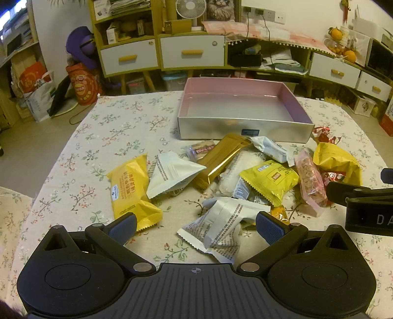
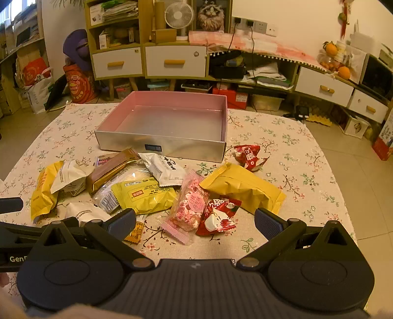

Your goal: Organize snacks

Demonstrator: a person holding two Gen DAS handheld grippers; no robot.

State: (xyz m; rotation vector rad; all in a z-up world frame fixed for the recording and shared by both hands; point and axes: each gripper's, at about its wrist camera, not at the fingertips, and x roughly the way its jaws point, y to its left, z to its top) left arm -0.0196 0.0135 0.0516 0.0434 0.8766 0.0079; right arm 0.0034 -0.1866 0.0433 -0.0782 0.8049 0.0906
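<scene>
- Blue ribbed pads face each other far apart on my left tongs (image 1: 196, 224), which hang spread wide over the near side of the pile and grip nothing.
- Between those pads (image 1: 124, 224) lies a white packet (image 1: 221, 225) with small grey print; I cannot tell whether either pad touches it.
- My right tongs (image 2: 195, 222) are spread just as wide and hold nothing, above a pink candy bag (image 2: 189, 208) and a red wrapper (image 2: 218, 217) lying side by side.
- Part of the right tool shows as a black bar at the right edge of the left view, and part of the left one at the left edge of the right view.
- Snacks lie loose in a heap on the floral tablecloth (image 1: 118, 127): a yellow packet (image 1: 130, 189) at the left, a white pouch (image 1: 172, 174) next to it, a gold bar (image 1: 221, 157) leaning across the middle, a second yellow pack (image 1: 270, 179), and a large yellow bag (image 2: 242, 187) at the right.
- One more red wrapper (image 2: 248, 155) sits apart, near the right front corner of the box.
- Behind the heap stands a shallow silver box (image 1: 243, 128) with a pink inside, with no snacks in it.
- Beyond the table run yellow shelves with white drawers (image 1: 192, 52), a small white fan (image 1: 190, 9) on top, and oranges (image 1: 348, 55) at the right.
</scene>
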